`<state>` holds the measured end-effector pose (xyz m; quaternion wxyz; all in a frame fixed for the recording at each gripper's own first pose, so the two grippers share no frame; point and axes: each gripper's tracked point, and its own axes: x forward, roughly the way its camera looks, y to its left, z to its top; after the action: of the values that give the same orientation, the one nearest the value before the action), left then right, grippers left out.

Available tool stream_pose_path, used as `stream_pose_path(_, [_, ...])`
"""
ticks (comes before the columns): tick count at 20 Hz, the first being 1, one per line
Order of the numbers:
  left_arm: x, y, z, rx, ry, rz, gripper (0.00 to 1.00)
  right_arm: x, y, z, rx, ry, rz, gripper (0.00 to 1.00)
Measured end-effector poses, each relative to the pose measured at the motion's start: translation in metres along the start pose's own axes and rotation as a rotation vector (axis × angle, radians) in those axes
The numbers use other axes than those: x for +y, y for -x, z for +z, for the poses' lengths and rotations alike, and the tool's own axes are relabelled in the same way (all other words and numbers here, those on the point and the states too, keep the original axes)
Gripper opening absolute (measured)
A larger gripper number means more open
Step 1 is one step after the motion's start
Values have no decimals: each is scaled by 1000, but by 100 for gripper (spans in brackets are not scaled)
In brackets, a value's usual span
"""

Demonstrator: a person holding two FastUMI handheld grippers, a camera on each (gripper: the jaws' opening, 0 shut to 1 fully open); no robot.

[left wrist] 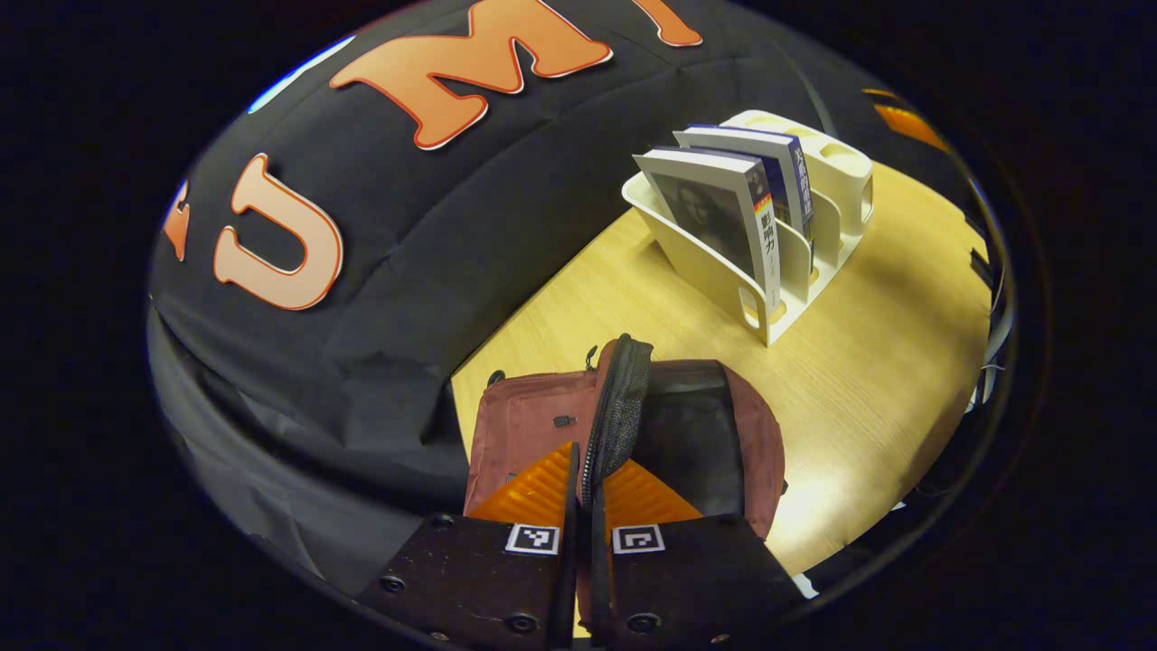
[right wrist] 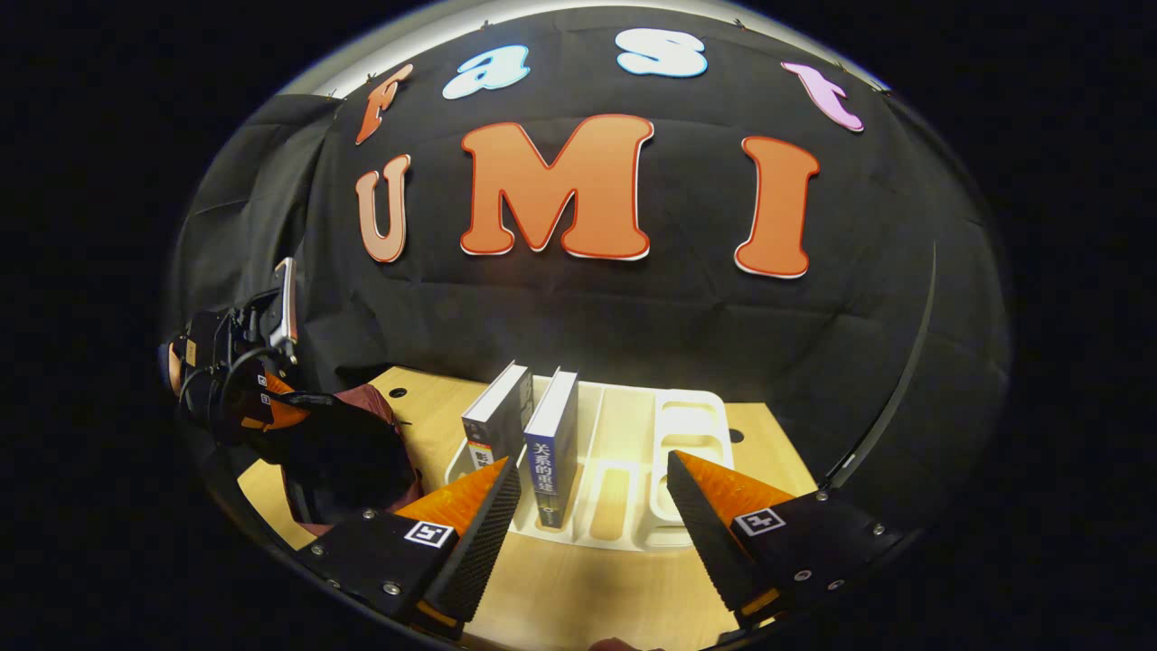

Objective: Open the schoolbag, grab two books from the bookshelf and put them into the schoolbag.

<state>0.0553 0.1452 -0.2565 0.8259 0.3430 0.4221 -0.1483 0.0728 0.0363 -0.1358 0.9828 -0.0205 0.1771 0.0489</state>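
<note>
A dark red schoolbag [left wrist: 533,425] stands on the wooden table with its top gaping open. My left gripper [left wrist: 589,470] is shut on the bag's zippered rim [left wrist: 617,398], holding it up. Two books [left wrist: 723,212] stand upright in the cream bookshelf [left wrist: 705,271] to the right of the bag. In the right gripper view, my right gripper [right wrist: 592,484] is open, just in front of the bookshelf [right wrist: 633,434], with the right-hand book [right wrist: 553,448] between its fingers' line and the other book [right wrist: 497,420] beside it. The schoolbag [right wrist: 348,452] and the left gripper [right wrist: 280,398] show at the far left.
The bookshelf's right slots [right wrist: 691,429] hold nothing. Bare wooden table [left wrist: 868,389] lies to the right of the bag and in front of the shelf. The black cloth wall [left wrist: 362,298] runs close behind the bag and the shelf.
</note>
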Motion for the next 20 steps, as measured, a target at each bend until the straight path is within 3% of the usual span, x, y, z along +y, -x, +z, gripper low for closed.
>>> stream_pose_path(5, [30,-5,-2,-53,1,-182,7,60,-32,25,66,89,-53,97])
stream_pose_path(9, [45,-11,-8,-74,20,-322,7,84,-62,43,170,67,-87,97])
stream_pose_path(15, [53,-24,-10,-92,26,-431,7,104,-106,66,344,43,-84,97])
stream_pose_path(20, [52,-29,-16,-86,78,-439,7,115,-144,56,547,41,-17,98])
